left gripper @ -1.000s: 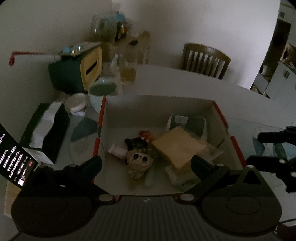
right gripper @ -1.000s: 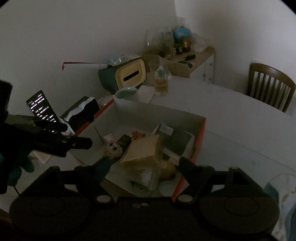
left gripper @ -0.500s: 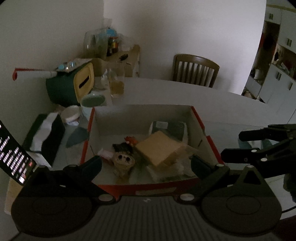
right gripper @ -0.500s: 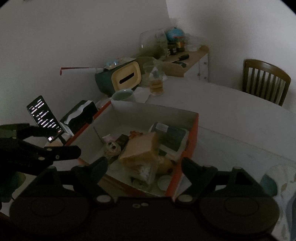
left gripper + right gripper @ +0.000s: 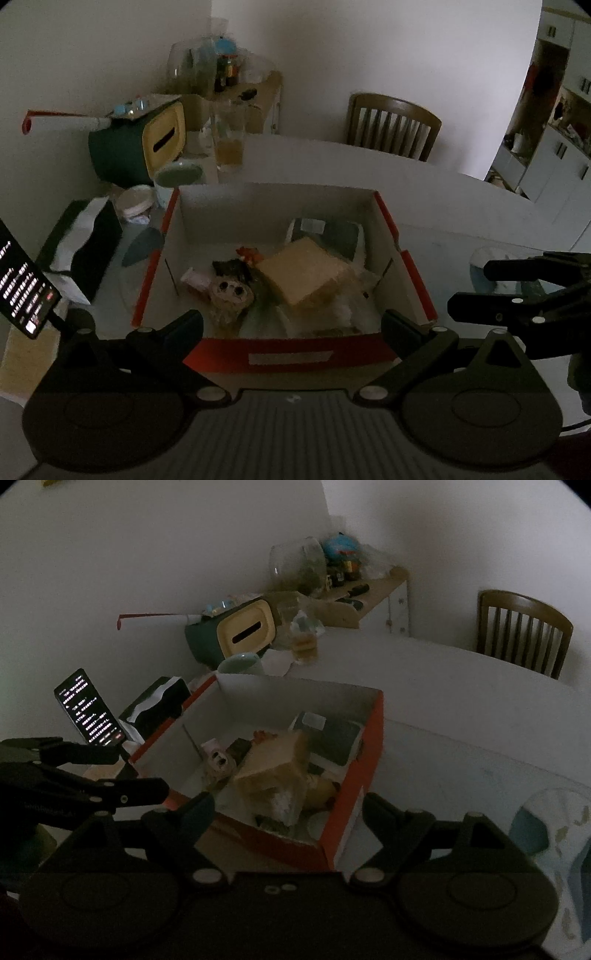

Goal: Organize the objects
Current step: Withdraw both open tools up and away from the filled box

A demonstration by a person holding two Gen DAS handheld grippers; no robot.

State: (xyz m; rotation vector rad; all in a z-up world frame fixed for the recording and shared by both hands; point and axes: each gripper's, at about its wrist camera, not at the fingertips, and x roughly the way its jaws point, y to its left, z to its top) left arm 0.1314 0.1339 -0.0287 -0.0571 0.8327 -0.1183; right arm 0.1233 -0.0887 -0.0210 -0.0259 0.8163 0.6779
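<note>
Left wrist view: the red box (image 5: 288,356) sits on the surface (image 5: 443,192), just beyond the left gripper (image 5: 291,325); the right gripper (image 5: 288,805) is near its corner. Both jaws gape wide, holding nothing.

A pale desk (image 5: 424,192) carries a red-sided box (image 5: 288,356), with a black tissue box (image 5: 79,243), a green-and-yellow container (image 5: 136,146), a mug (image 5: 177,177) and a glass (image 5: 229,147) crowded near the wall
</note>
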